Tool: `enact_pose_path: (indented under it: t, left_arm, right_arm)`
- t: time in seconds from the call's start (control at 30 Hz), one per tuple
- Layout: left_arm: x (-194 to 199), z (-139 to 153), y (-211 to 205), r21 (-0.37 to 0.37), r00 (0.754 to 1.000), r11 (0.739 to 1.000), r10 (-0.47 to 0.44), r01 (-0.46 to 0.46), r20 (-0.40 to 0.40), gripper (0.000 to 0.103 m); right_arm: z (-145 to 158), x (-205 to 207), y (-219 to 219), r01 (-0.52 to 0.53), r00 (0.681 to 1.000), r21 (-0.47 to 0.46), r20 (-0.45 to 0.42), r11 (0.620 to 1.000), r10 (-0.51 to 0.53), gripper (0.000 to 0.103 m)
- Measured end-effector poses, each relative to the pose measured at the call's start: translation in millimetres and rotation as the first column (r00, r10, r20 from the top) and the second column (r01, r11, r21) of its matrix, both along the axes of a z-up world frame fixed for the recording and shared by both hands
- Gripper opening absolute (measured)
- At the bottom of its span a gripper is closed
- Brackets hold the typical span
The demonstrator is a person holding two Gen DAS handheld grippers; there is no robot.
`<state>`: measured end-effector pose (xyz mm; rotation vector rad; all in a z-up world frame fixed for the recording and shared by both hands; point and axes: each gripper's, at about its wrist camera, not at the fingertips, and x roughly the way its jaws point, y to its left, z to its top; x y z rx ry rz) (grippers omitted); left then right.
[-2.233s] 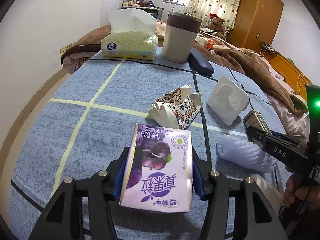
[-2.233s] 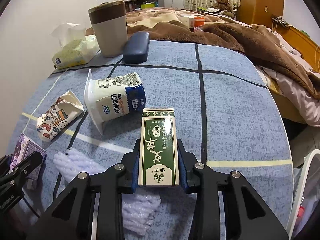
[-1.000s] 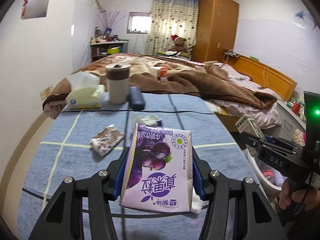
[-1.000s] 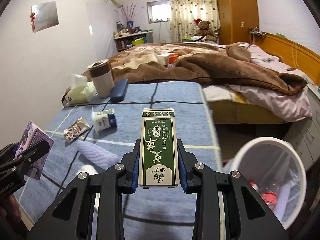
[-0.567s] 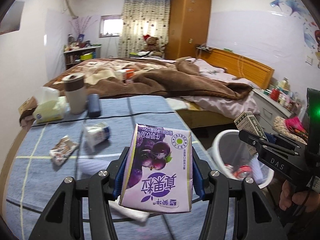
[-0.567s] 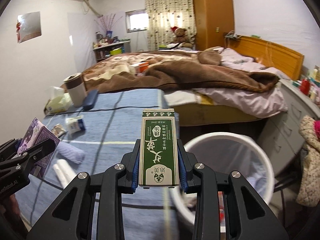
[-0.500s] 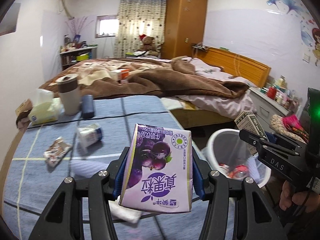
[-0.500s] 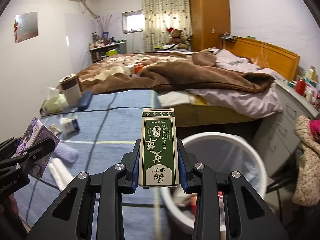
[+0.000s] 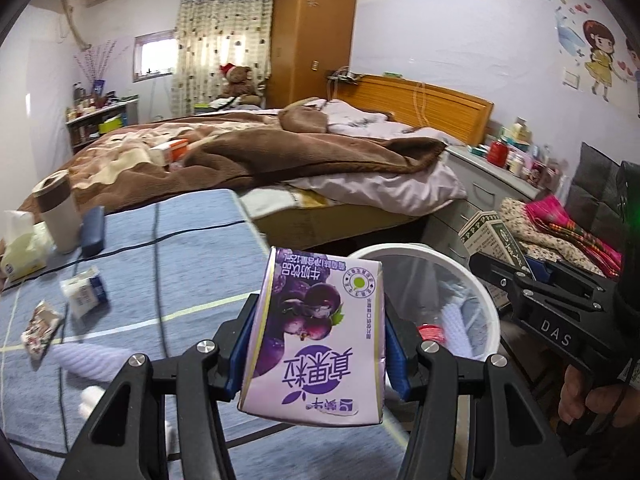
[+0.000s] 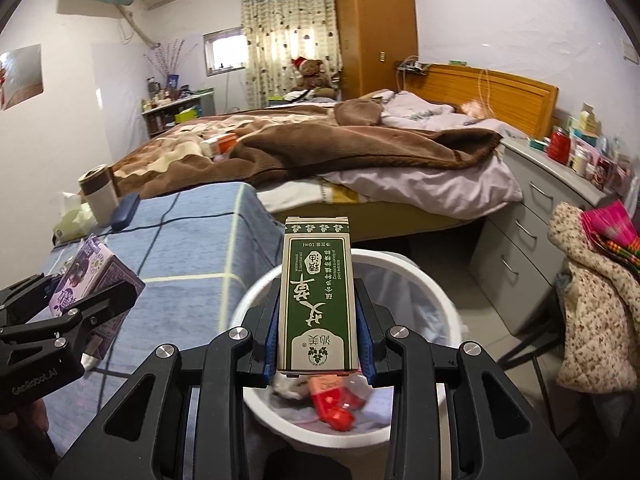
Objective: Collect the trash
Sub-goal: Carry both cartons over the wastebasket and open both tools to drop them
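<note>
— What did the left gripper (image 9: 316, 354) have hold of?

— A purple drink carton (image 9: 316, 332), pinched between its blue pads, the jaws only as wide as the carton. It was held above the edge of the blue-covered table (image 9: 192, 264), just beside the white bin (image 9: 486, 300).

— And the right gripper (image 10: 318, 340)?

— Clamped on a narrow green box (image 10: 318, 300), upright between the pads, directly over the bin (image 10: 436, 292). A red bottle (image 10: 336, 404) and other rubbish lay inside it.

— What was left on the table?

— A yoghurt cup (image 9: 84, 292) on its side, a crumpled patterned wrapper (image 9: 40, 326) and a white foam sleeve (image 9: 86, 360). Further back stood a tumbler (image 9: 58, 216), a dark case (image 9: 93, 230) and a tissue pack (image 9: 22, 248).
</note>
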<state>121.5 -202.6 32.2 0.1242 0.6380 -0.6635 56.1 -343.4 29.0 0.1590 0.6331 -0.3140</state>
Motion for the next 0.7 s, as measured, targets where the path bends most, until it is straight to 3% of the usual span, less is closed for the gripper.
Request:
enact_pose_path:
  t: [0.7]
  left_arm:
    - [7.1,-34.6,-85.1,0.054,0.988,0.99,-0.126,0.131,-0.09,0.058]
  right_arm:
    - [-41.9,0.4,-53.2,0.035,0.991,0.089,-0.13,0.995,-0.023,0.033]
